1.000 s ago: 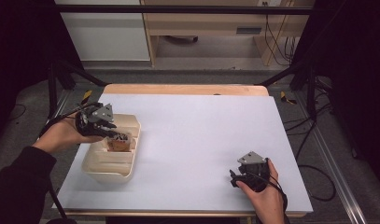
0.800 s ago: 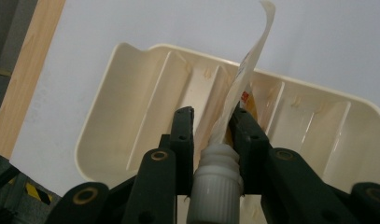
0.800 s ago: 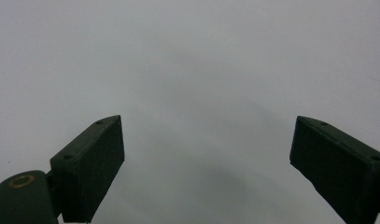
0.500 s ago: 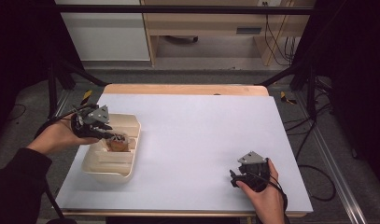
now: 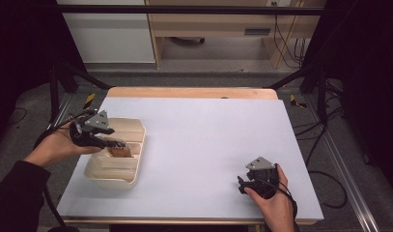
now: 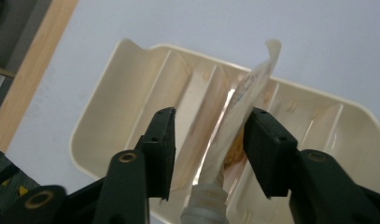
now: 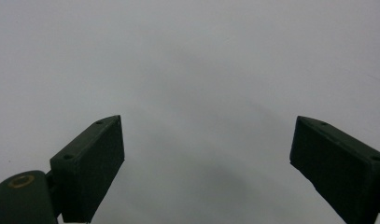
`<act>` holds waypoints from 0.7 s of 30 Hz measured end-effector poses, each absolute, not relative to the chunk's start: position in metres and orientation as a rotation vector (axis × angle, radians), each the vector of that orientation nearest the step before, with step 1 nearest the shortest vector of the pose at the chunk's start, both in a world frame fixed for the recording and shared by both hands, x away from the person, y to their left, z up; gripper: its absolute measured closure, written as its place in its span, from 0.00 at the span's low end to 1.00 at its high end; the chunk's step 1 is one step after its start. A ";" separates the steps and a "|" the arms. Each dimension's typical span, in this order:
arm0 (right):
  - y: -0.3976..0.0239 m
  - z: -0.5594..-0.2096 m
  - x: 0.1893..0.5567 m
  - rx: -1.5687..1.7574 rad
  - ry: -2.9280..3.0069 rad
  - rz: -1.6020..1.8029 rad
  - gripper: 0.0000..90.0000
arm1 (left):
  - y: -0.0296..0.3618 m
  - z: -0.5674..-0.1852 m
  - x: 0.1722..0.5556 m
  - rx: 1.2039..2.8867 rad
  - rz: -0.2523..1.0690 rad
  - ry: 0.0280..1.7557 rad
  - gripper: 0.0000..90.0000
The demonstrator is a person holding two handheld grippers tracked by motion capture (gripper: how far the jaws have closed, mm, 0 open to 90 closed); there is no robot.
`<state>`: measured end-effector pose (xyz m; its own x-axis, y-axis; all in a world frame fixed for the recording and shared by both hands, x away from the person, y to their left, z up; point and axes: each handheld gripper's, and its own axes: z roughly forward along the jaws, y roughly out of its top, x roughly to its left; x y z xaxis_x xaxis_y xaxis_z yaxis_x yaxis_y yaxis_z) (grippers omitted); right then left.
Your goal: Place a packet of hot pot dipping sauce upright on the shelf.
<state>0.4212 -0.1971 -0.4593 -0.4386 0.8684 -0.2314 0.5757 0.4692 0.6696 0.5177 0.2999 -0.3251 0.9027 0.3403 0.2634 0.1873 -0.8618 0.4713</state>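
A spouted snack pouch [image 6: 243, 100] is seen standing on edge in a cream divided tray [image 5: 100, 169] at the left of the white table [image 5: 208, 145], between the jaws of the left gripper [image 6: 208, 140], which have just been opening. In the left gripper view one pad [image 6: 267, 144] appears to rest against the pouch's side while the other pad [image 6: 162, 140] stands clear, so the pouch is no longer pinched. In the high view the left gripper [image 5: 109, 141] is held over the tray's near compartment. The right gripper [image 5: 243, 186] is rested wide open on bare table, well apart from the tray.

Risk is judged to lie in the release: the unsupported pouch could topple across a divider, or be dragged out by the touching pad if the gripper is withdrawn sideways. The light tray might also be nudged.
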 end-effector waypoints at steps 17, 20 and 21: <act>-0.197 -0.459 0.421 1.196 2.159 0.688 0.11 | 0.271 -0.298 0.496 2.507 0.583 0.392 0.34; -0.197 -0.459 0.421 1.195 2.160 0.688 0.11 | 0.256 -0.300 0.490 2.500 0.603 0.395 0.26; -0.197 -0.459 0.421 1.193 2.160 0.687 0.11 | 0.251 -0.300 0.488 2.499 0.603 0.391 0.24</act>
<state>0.4211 -0.1974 -0.4590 -0.4376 0.8684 -0.2331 0.5744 0.4694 0.6706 0.4876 0.2507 -0.3005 0.8582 0.3878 0.3363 0.1486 -0.8148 0.5603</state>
